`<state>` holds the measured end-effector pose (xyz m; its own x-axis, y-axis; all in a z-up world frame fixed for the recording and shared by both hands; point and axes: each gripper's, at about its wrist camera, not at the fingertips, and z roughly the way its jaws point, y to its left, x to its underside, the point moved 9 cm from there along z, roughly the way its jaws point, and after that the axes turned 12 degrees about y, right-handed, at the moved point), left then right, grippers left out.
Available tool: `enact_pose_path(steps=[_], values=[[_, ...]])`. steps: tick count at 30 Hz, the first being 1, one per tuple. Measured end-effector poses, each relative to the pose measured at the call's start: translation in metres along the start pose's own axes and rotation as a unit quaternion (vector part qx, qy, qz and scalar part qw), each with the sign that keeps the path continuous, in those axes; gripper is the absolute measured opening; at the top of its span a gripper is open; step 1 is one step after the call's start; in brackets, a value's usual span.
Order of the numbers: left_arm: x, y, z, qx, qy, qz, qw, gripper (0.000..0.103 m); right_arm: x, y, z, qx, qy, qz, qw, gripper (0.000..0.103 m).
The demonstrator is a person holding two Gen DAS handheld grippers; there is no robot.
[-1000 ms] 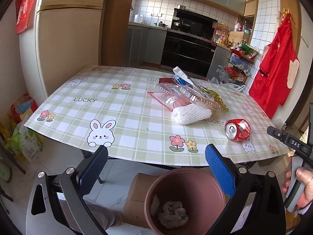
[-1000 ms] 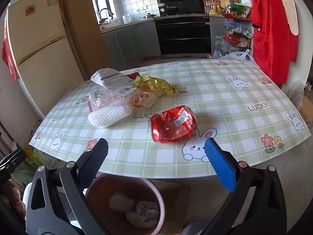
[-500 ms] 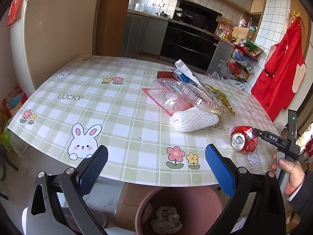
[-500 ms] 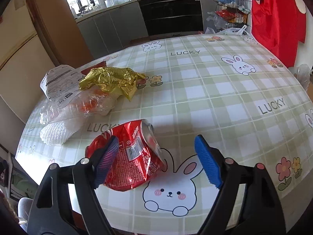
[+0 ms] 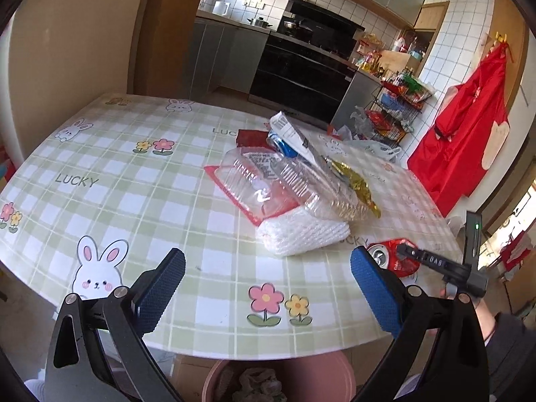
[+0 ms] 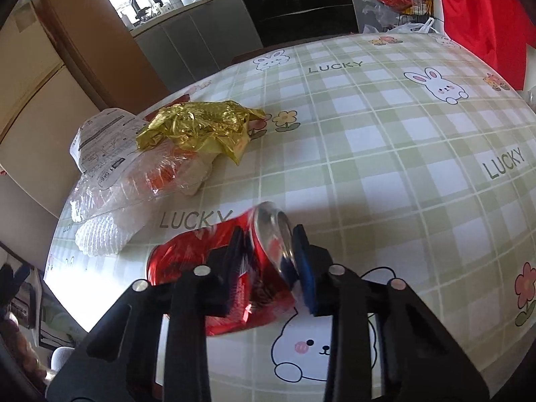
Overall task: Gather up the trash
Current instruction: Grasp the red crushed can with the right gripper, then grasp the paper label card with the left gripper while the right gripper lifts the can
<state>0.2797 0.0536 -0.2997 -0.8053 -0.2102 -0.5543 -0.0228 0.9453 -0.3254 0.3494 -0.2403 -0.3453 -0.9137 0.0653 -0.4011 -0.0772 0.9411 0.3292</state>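
Note:
A crushed red can (image 6: 187, 258) lies on the checked tablecloth (image 6: 385, 154) near the front edge. My right gripper (image 6: 268, 251) has its jaws closing on the can's top end, and both pads touch it. In the left wrist view the same can (image 5: 388, 254) shows at the right, with the right gripper's finger over it. My left gripper (image 5: 266, 261) hangs open and empty over the table's near edge, above a pink bin (image 5: 217, 372) holding crumpled trash. A heap of trash sits mid-table: a clear plastic box (image 5: 284, 181), a white foam net (image 5: 301, 234) and gold foil (image 5: 355, 184).
A red apron (image 5: 462, 144) hangs on the wall to the right. A wire rack (image 5: 395, 110) of goods stands beyond the table, with the kitchen counter and oven behind. A person's hand (image 5: 482, 308) holds the right gripper. A cardboard box stands beside the bin.
My right gripper came down onto the red can and its jaws narrowed around it. My left gripper moved forward over the table edge, so less of the bin shows.

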Motion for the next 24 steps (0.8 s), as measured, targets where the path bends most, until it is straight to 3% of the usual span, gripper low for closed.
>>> enact_pose_path(steps=[7, 12, 14, 24], values=[[-0.063, -0.010, 0.043, 0.087, 0.028, -0.080, 0.9926, 0.067, -0.001, 0.004, -0.017, -0.009, -0.032, 0.011, 0.999, 0.027], [-0.112, -0.023, 0.075, 0.066, 0.022, -0.076, 0.9947, 0.067, 0.000, 0.001, -0.024, -0.026, -0.045, 0.034, 0.998, 0.027], [-0.125, -0.024, 0.090, 0.074, 0.027, -0.091, 0.9927, 0.067, 0.000, 0.001, -0.026, -0.030, -0.048, 0.036, 0.998, 0.027], [-0.140, -0.018, 0.141, 0.080, 0.058, -0.130, 0.9866, 0.064, 0.007, -0.010, -0.031, -0.021, -0.050, 0.044, 0.998, 0.027]])
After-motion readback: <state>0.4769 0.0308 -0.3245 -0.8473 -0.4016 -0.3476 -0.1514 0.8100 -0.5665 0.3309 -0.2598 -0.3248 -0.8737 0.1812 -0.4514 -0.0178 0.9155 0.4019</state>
